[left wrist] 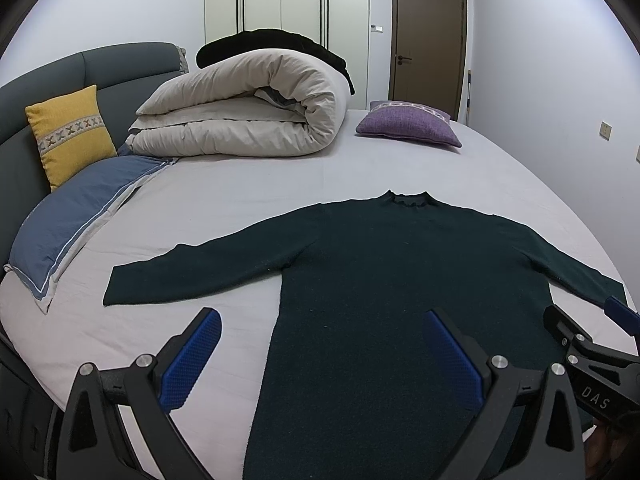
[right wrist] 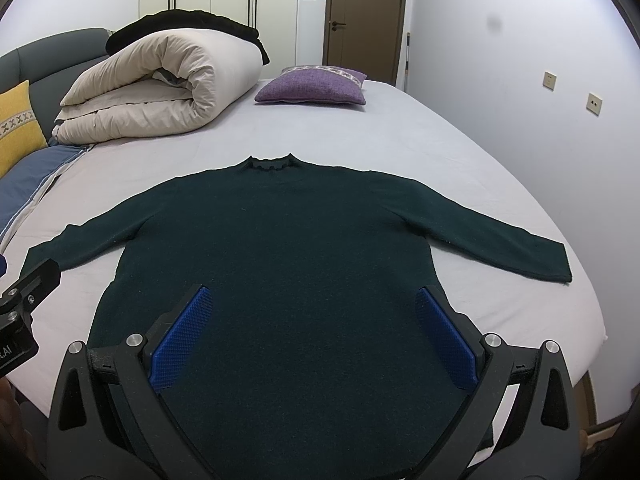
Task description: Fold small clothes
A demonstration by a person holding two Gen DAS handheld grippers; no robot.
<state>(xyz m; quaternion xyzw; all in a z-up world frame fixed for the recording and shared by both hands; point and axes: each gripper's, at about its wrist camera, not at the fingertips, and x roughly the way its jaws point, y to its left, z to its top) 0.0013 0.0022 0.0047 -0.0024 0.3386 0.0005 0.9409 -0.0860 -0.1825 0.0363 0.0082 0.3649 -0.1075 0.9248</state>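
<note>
1. The sweater's (left wrist: 380,280) hem runs off the bottom edge in both views, hidden behind the gripper frames.
2. Beyond the sweater, a black blanket (left wrist: 272,42) lies mostly hidden behind the rolled duvet (left wrist: 240,108).
3. Left of the sweater, the yellow cushion (right wrist: 16,124) is cut by the right view's edge.

1. Left gripper (left wrist: 322,354): matte black angular frame with triangular cut-outs; blue cross-hatched pads (left wrist: 191,360) on both fingers.
2. Round silver screw heads at finger pivots, two per side.
3. Right gripper (right wrist: 314,336): same black frame, blue textured pads (right wrist: 182,338), silver screws.
4. White lettering "DAS" on black housing, seen from left wrist view.
</note>
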